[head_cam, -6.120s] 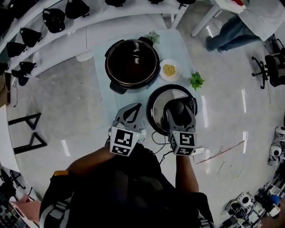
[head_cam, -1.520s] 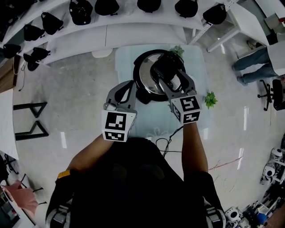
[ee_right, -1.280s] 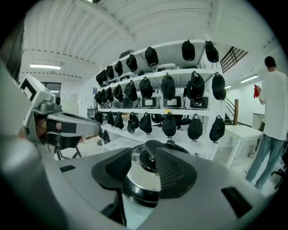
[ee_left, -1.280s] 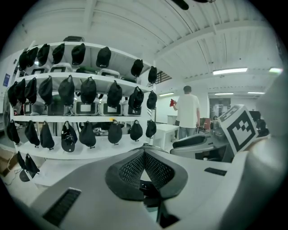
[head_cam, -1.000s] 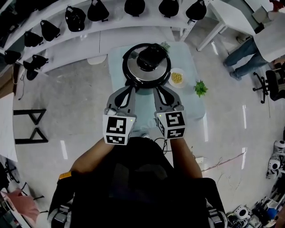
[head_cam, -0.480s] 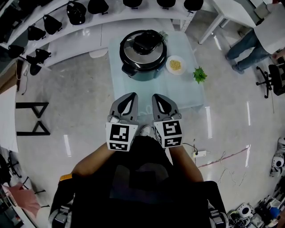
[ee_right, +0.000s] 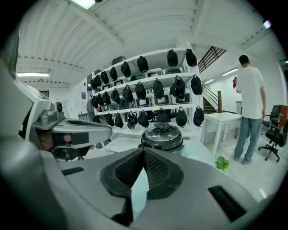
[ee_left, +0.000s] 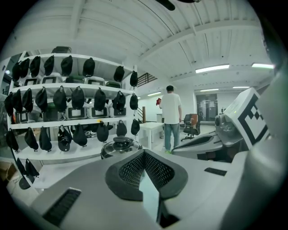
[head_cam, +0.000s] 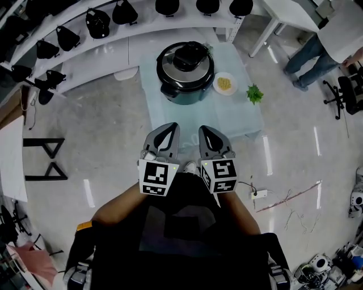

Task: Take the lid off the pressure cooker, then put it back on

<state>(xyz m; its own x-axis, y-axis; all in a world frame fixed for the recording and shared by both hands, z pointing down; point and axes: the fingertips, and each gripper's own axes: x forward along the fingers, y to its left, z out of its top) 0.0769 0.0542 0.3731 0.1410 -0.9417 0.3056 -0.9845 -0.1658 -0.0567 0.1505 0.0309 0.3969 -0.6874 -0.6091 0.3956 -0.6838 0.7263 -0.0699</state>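
The pressure cooker (head_cam: 186, 73) stands on the pale blue table (head_cam: 238, 116) with its steel lid (head_cam: 173, 63) seated on top, black knob up. Both grippers hang in front of my body, off the table's near edge and well short of the cooker. The left gripper (head_cam: 171, 127) is shut with nothing between its pads. My right gripper (head_cam: 204, 130) is shut and empty too. From the left gripper view the cooker (ee_left: 120, 146) peeks over the closed left gripper (ee_left: 144, 152). The right gripper view has the cooker (ee_right: 162, 137) straight ahead beyond the closed right gripper (ee_right: 143, 150).
A white bowl of yellow food (head_cam: 225, 84) and a small green plant (head_cam: 254, 93) sit right of the cooker. Curved shelves of black helmets (head_cam: 99, 22) run behind the table. A person (head_cam: 334, 31) stands by a white table (head_cam: 283, 14) at upper right. Cables (head_cam: 283, 198) lie on the floor.
Both grippers have drawn back from the table's front edge toward my body, and the cooker now lies farther off. The lid stays on the cooker.
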